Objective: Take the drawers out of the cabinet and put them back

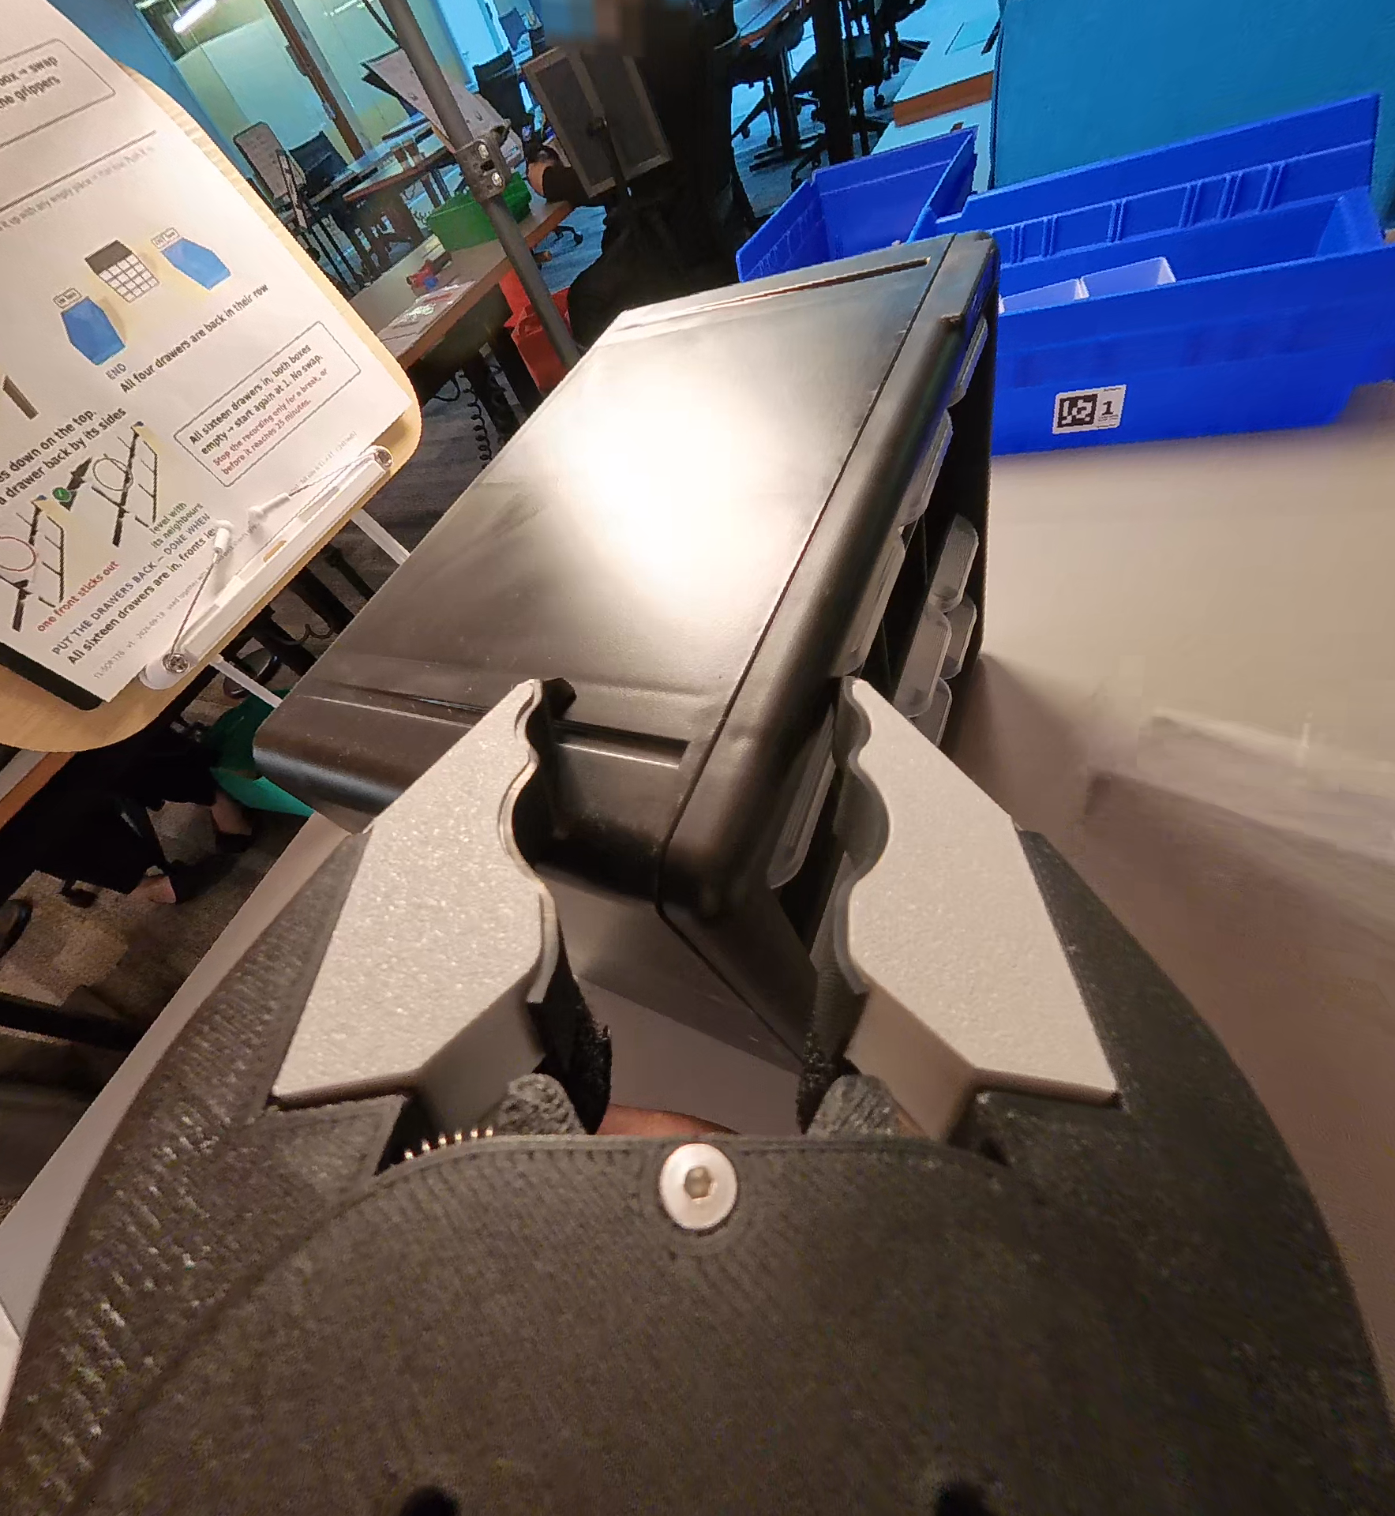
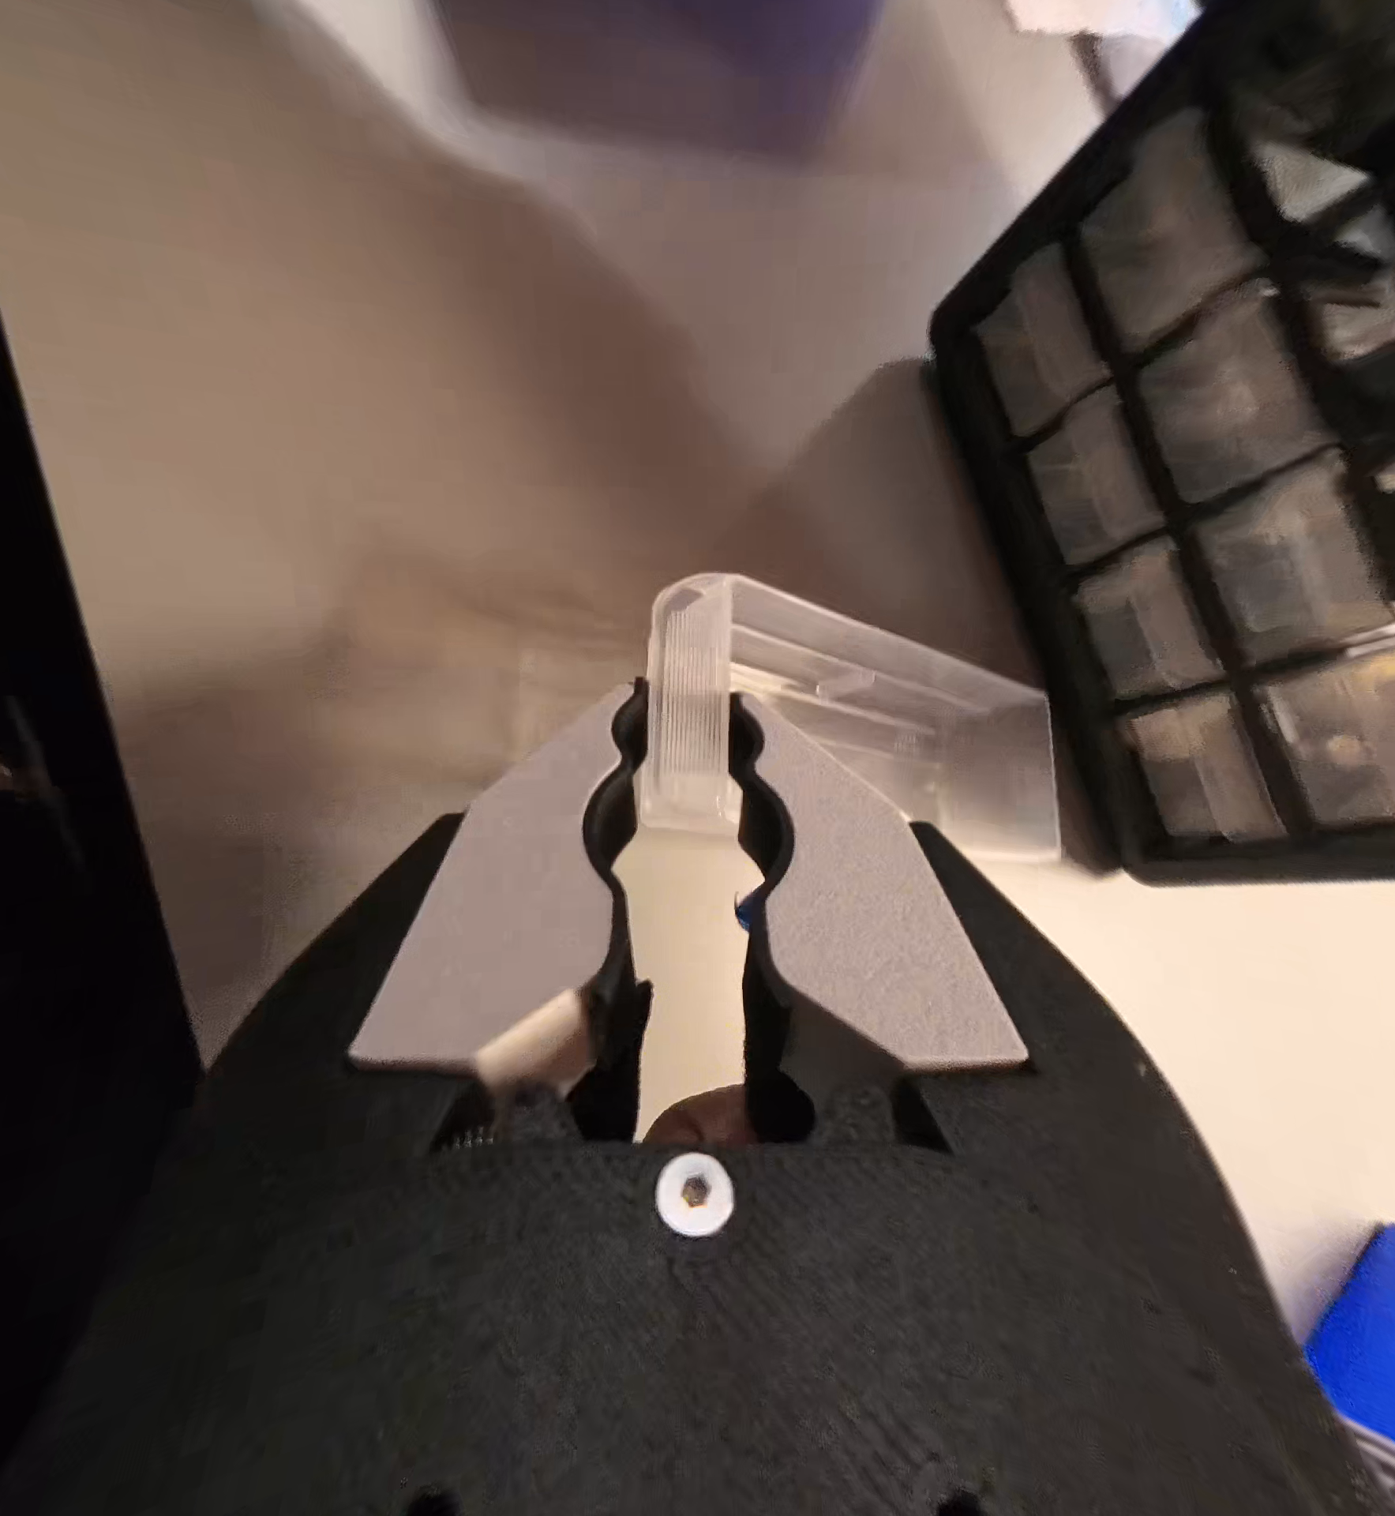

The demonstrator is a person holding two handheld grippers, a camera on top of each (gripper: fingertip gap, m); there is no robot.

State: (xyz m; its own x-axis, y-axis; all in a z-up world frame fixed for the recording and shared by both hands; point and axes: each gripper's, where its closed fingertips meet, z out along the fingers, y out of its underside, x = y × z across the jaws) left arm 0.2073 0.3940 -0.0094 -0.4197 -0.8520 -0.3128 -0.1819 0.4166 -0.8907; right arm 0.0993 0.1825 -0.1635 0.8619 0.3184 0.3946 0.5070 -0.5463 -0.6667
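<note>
The black cabinet [image 1: 677, 492] stands on the pale table [image 1: 1210, 656], with clear drawer fronts [image 1: 944, 623] showing on its right side. My left gripper [image 1: 694, 689] is open, its fingers spread wide over the cabinet's near top corner, and nothing is in its grasp. In the right wrist view, my right gripper [image 2: 687, 697] is shut on the ribbed front handle of a clear plastic drawer [image 2: 882, 722]. It holds the drawer out of the cabinet over the table [image 2: 308, 410]. The cabinet's grid of drawers [image 2: 1219, 509] lies to the right of it.
Blue bins [image 1: 1210, 353] stand behind the cabinet. An instruction sheet on a board [image 1: 103, 369] stands at the left. In the right wrist view, a dark object [image 2: 5, 738] fills the left edge and a blue thing [image 2: 1391, 1345] sits at the lower right.
</note>
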